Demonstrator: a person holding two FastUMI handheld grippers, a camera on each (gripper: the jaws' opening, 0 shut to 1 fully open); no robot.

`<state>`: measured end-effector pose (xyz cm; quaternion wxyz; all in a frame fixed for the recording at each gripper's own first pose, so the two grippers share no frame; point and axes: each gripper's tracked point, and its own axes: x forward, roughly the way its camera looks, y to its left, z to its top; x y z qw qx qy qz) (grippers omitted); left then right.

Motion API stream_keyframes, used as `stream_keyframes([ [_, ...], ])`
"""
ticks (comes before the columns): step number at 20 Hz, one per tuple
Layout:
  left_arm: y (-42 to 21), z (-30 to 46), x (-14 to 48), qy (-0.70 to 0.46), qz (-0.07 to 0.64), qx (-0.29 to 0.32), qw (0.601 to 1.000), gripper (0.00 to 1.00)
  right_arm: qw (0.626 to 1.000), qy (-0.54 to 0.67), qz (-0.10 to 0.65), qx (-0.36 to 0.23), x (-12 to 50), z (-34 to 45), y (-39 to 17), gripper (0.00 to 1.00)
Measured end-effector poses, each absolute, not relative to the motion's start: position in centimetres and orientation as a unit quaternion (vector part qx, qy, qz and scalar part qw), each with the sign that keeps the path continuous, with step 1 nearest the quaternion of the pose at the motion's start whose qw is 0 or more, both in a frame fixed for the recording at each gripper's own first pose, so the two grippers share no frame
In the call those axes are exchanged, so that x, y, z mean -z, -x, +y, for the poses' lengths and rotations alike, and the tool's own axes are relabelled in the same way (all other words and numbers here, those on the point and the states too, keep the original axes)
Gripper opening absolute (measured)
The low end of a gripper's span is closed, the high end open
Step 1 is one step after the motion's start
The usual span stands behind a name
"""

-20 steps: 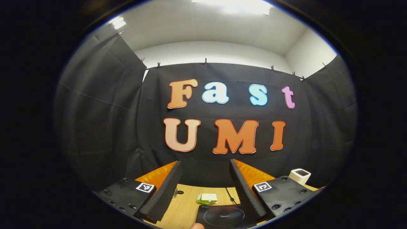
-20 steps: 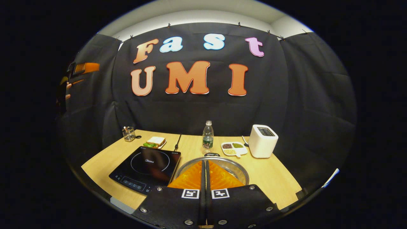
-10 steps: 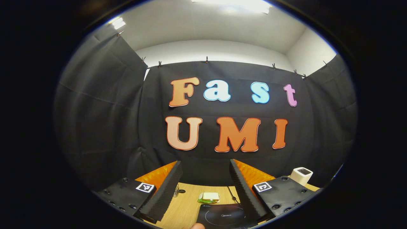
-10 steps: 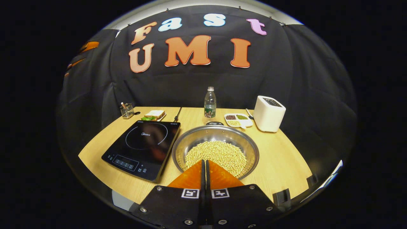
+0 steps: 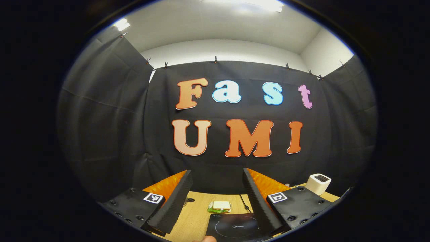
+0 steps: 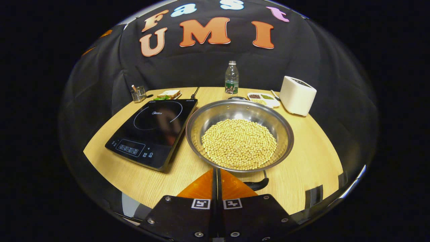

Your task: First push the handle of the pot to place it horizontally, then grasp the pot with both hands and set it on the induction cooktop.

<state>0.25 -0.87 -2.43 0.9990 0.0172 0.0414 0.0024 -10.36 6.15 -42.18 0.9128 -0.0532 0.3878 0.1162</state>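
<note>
A steel pot (image 6: pixel 240 112) full of pale beans sits mid-table in the right gripper view. One dark handle (image 6: pixel 257 184) shows at its near rim, another handle (image 6: pixel 237 98) at the far rim. My right gripper (image 6: pixel 217 170) is shut and empty, its tips just in front of the pot's near rim beside the near handle. The black induction cooktop (image 6: pixel 153 128) lies left of the pot. In the left gripper view my left gripper (image 5: pixel 215 174) hangs open, aimed high at the booth wall, with the cooktop (image 5: pixel 235 227) below its fingers.
A water bottle (image 6: pixel 231 78), a white toaster (image 6: pixel 297 95), a divided dish of beans (image 6: pixel 263 98), a sandwich plate (image 6: pixel 168 94) and a small wire holder (image 6: pixel 138 94) line the table's back edge. The table's front edge (image 6: pixel 134 198) runs close beneath my right gripper.
The right gripper has tilted down and pulled back, so the whole pot and its near handle now show. The left gripper has barely shifted.
</note>
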Motion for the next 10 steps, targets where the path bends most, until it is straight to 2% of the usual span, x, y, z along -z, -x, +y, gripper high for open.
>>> stream_keyframes([
  [10, -0.5, -2.1, 3.8, -0.011, 0.054, 0.01, 0.998, 0.99, 0.904, 0.041, 0.412, -0.108, 43.2, 4.3, 10.5, 0.0],
])
